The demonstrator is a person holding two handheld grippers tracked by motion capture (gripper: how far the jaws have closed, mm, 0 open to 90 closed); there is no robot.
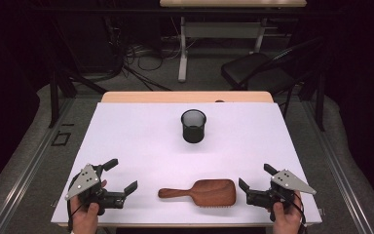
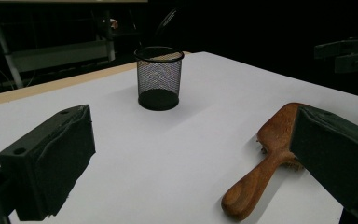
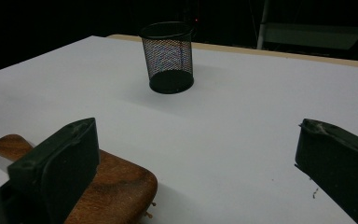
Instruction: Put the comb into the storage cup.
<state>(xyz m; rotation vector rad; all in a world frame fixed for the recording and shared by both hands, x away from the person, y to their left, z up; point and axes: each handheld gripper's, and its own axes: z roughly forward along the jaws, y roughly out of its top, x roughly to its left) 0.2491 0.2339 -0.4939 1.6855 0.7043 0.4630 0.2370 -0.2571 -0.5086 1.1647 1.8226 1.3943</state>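
A wooden paddle hairbrush (image 1: 202,192) lies bristles down near the table's front edge, its handle pointing left. A black mesh cup (image 1: 193,126) stands upright and empty farther back at the middle. My left gripper (image 1: 123,174) rests at the front left, open, its jaws aimed at the brush handle with nothing between them. My right gripper (image 1: 256,176) sits at the front right, open, just right of the brush head. In the left gripper view the hairbrush (image 2: 265,163) lies partly behind the right jaw and the mesh cup (image 2: 158,77) stands ahead. The right gripper view has the hairbrush (image 3: 116,184) under the left jaw.
The table (image 1: 141,141) is covered by a white sheet, with a wooden edge at the back. A black chair (image 1: 258,70) and a desk frame stand on the floor beyond. White surface lies bare around the mesh cup (image 3: 168,56).
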